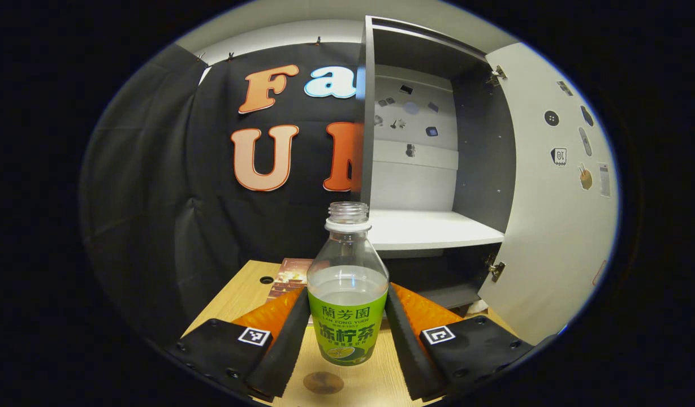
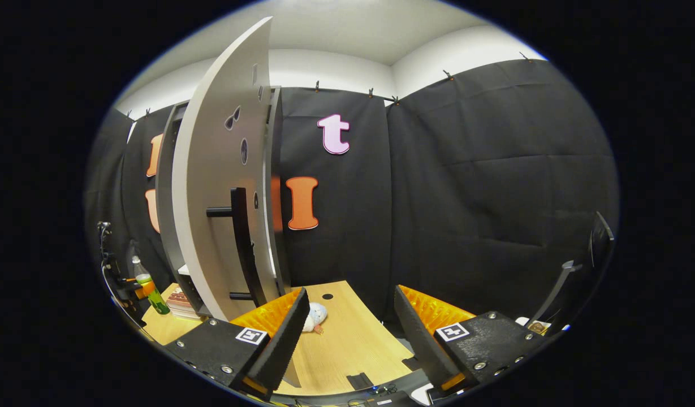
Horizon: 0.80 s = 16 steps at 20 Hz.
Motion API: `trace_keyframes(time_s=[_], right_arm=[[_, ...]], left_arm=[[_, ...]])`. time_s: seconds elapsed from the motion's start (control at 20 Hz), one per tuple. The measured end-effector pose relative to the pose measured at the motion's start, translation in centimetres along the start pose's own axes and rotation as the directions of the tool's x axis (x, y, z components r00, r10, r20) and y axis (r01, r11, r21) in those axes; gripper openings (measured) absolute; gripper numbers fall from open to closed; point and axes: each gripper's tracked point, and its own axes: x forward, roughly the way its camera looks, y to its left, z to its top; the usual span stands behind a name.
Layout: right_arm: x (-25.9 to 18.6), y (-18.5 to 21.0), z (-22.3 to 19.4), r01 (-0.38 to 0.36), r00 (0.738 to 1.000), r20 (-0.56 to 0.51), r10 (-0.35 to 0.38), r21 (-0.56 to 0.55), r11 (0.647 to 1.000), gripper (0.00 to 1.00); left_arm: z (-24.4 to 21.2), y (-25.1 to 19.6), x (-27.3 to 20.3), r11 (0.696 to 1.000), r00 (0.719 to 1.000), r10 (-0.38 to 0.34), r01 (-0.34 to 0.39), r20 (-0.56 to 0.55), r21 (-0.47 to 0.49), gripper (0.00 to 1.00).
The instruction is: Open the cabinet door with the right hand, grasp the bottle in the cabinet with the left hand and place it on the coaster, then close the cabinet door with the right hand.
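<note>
My wooden table (image 1: 242, 297) has a round cable hole (image 1: 266, 280) near its back edge and a small round coaster (image 1: 323, 382) on it close to me. A book (image 1: 290, 274) lies flat behind. The cabinet (image 1: 437, 169) stands on the table, and in the right gripper view a small pale toy (image 2: 315, 316) lies on the tabletop near it.

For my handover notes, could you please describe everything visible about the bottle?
The bottle is clear plastic, uncapped, with a threaded neck and a green label around its lower half, partly filled with pale liquid. It is upright above the wooden table, clamped between the left gripper fingers, in front of the open cabinet.
</note>
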Motion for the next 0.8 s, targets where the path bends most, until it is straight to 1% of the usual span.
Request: trace_keyframes(time_s=[0.35,0.45,0.5,0.55,0.8], right_arm=[[-0.1,0.3,-0.3,-0.012,1.0,-0.013,0.012,0.0,1.0,0.93],[-0.1,0.1,-0.4,-0.006,1.0,-0.017,0.006,-0.004,1.0,0.93],[-0.2,0.0,-0.5,-0.003,1.0,-0.019,0.003,-0.005,1.0,0.93],[-0.3,-0.1,-0.6,0.001,1.0,-0.022,-0.001,-0.004,1.0,0.93],[-0.5,-0.7,-1.1,0.031,0.998,-0.045,-0.032,-0.017,0.999,0.93]], left_arm=[[-8.1,3.0,0.3,0.999,0.994,0.044,-0.046,-0.103,-0.022,0.83],[-10.1,3.7,0.6,0.998,0.991,0.053,-0.057,-0.122,-0.032,0.82],[-11.1,4.1,0.8,0.997,0.99,0.059,-0.064,-0.131,-0.033,0.84],[-12.1,4.5,1.0,0.997,0.988,0.066,-0.071,-0.138,-0.035,0.83],[-15.6,5.3,1.9,0.993,0.983,0.085,-0.097,-0.162,-0.069,0.82]])
